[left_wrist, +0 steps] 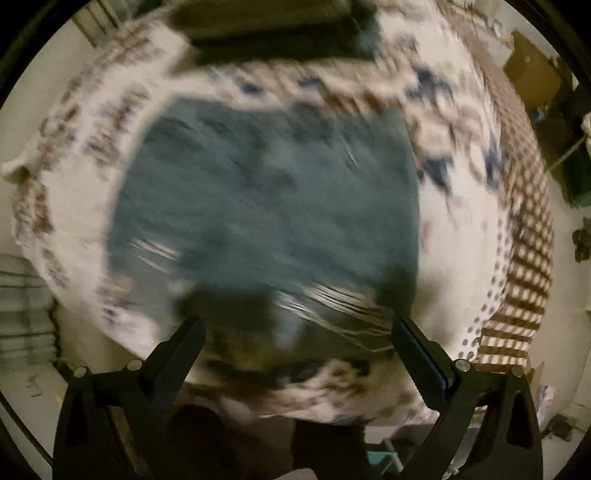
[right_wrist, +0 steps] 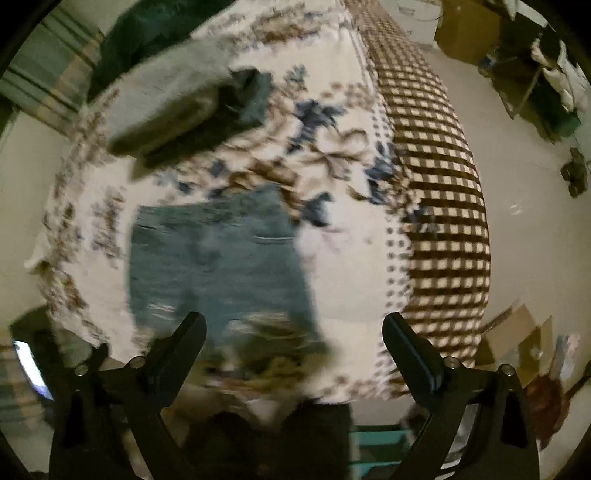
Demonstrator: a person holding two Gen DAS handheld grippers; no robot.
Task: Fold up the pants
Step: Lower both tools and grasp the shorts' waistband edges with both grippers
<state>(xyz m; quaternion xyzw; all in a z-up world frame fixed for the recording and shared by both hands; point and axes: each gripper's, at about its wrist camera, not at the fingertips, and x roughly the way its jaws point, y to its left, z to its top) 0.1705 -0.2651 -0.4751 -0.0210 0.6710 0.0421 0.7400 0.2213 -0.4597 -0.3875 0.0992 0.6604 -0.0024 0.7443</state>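
Blue denim pants (left_wrist: 266,199) lie folded into a rough rectangle on a bed with a floral cover (left_wrist: 454,236). Both views are motion-blurred. My left gripper (left_wrist: 297,328) is open and empty, hovering above the near frayed edge of the pants. In the right wrist view the pants (right_wrist: 218,258) lie left of centre. My right gripper (right_wrist: 293,325) is open and empty above their near right corner. Nothing sits between either pair of fingers.
A stack of folded grey and dark clothes (right_wrist: 177,99) lies at the far end of the bed, also in the left wrist view (left_wrist: 273,29). A brown checked blanket (right_wrist: 439,177) runs along the bed's right side. Cardboard boxes (right_wrist: 517,339) stand on the floor.
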